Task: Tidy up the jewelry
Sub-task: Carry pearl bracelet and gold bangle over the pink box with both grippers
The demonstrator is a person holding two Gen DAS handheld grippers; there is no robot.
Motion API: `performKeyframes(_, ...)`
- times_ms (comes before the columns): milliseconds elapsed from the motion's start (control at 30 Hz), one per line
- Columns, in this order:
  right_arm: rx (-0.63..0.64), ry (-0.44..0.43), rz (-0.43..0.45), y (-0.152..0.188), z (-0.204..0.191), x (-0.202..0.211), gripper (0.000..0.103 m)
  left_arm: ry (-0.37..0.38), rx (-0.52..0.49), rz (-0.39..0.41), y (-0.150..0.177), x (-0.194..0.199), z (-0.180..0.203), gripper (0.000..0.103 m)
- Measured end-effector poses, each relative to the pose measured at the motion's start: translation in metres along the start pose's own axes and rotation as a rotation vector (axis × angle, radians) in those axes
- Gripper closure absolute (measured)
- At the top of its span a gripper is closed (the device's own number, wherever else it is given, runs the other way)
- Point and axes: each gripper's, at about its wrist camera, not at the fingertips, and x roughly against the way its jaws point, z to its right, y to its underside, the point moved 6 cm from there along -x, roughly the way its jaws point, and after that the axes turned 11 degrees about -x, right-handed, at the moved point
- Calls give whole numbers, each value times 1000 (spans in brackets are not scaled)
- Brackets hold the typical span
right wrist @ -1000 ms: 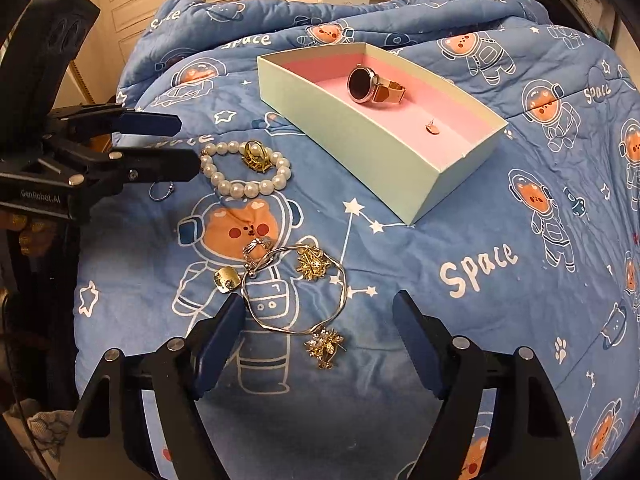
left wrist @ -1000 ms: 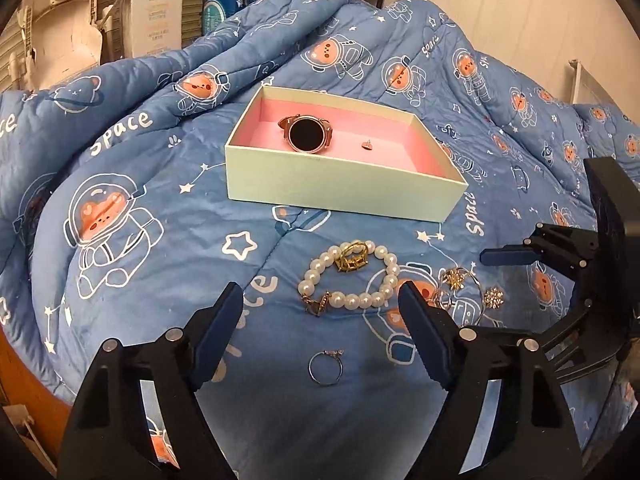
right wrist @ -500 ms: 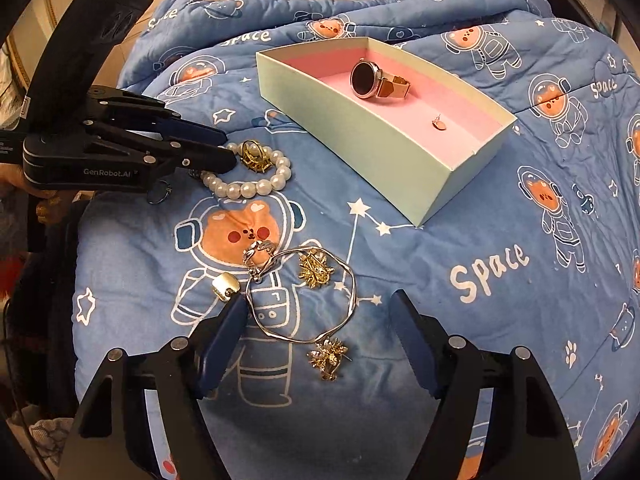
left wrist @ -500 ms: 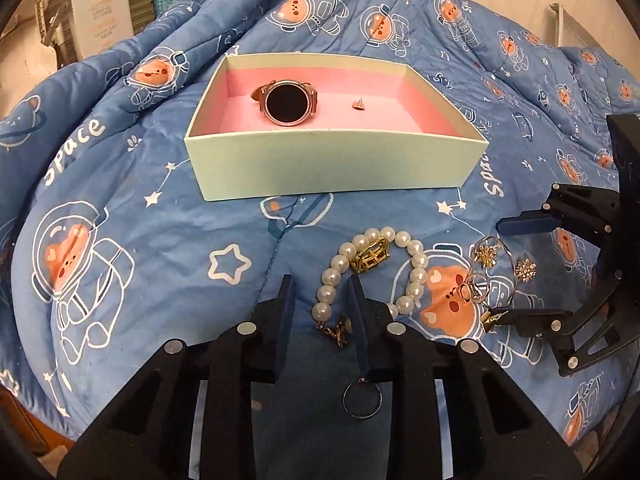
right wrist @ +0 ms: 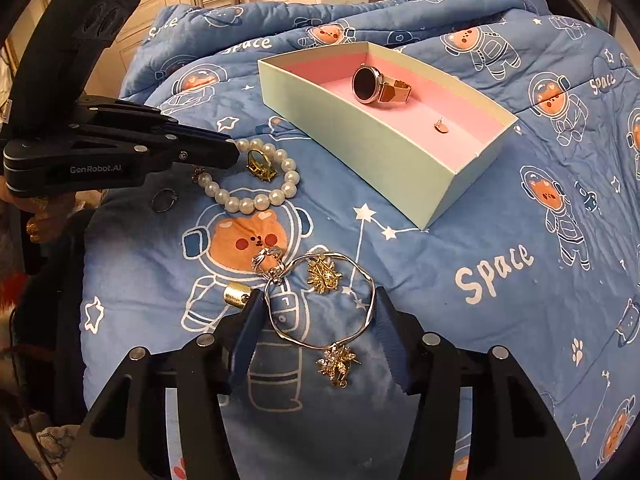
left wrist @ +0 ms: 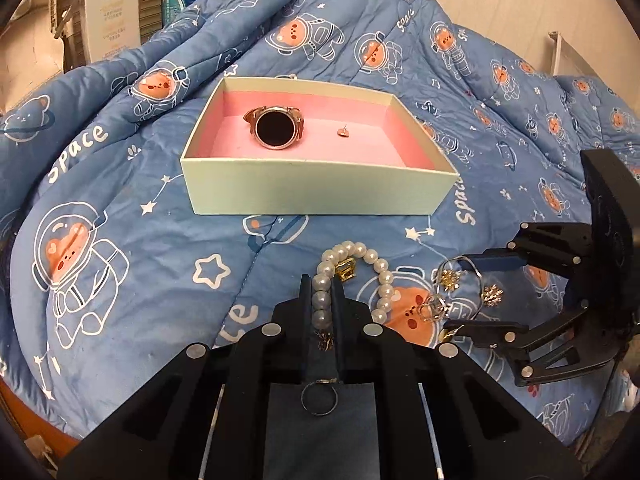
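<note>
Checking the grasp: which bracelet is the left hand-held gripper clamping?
The pearl bracelet, pinched in the left hand-held gripper; the silver bangle lies between the right one's open fingers.

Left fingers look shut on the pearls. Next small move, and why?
Probably lift the left gripper a little, then carry toward the open box. Its fingers are closed on one side of the pearl bracelet, the rest still lies on the quilt, and the box already holds the watch.
</note>
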Motion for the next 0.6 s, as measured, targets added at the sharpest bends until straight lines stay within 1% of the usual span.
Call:
performKeyframes(333,-59,-25,46,-6,-1,26,50,38,-15,107,-29,40,18,94)
performKeyframes(467,-78,-61,67,-16,-4,40,50,48,-17,140,-43,55,19,94)
performKeyframes(600,-108,-115,74,-33,-5,52,50,45,-39,150,-58,61,18,93)
